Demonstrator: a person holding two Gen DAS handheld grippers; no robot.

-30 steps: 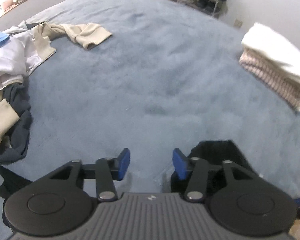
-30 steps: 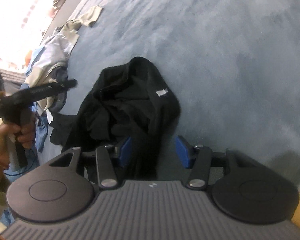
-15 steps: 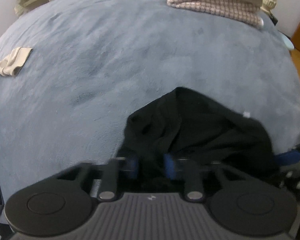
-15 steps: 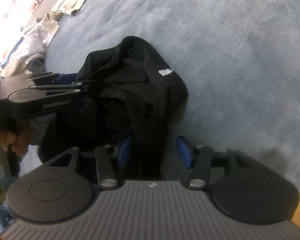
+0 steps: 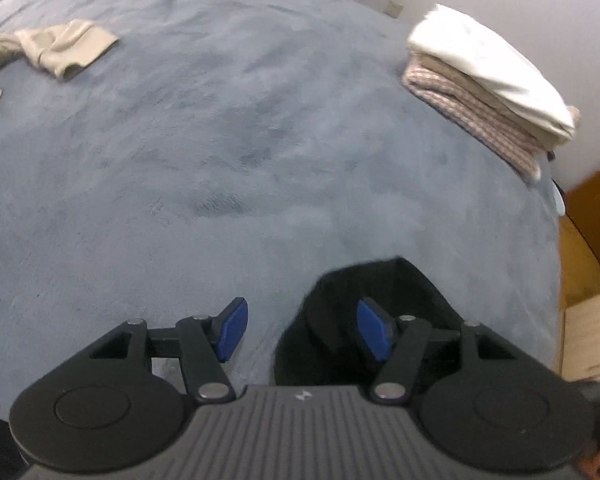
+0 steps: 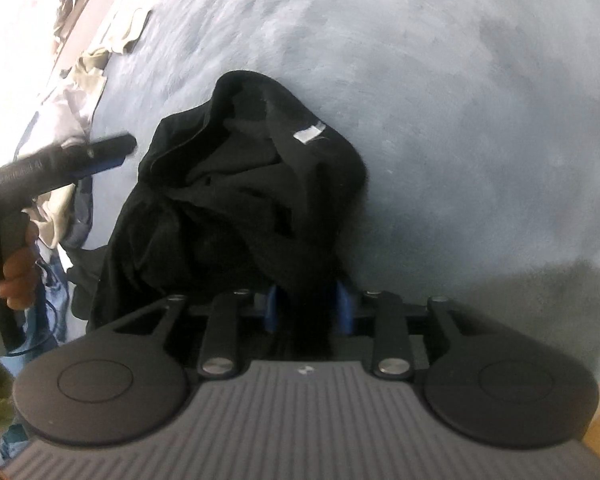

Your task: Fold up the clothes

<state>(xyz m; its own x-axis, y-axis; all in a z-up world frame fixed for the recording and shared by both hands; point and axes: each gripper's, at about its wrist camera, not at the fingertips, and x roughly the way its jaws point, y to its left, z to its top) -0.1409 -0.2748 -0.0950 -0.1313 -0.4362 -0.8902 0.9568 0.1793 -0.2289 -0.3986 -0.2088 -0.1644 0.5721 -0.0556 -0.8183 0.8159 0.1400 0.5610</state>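
Far left in the left wrist view, a crumpled beige garment (image 5: 66,46) sprawls limp on the plush, brushed blue-grey blanket (image 5: 228,128). Moving in, the left gripper (image 5: 298,332) angles down over the blanket, its flat blue pads (image 5: 232,330) parting, jaws opening with bare pile under the left one and the black garment (image 5: 380,288) lying beneath the right one, nothing pressed between them. Off to the right, a neat folded stack (image 5: 484,88) sits at the blanket's edge: smooth white fabric on top, tan and ribbed pinkish knit below. In the right wrist view, a hand (image 6: 14,272) grips the left tool's handle at the far left. The black garment, soft, matte and bunched into a rumpled mound with a small white label (image 6: 309,133), lies mid-blanket. The right gripper (image 6: 306,312) has a dark fold of it pinched between its narrowed blue pads.
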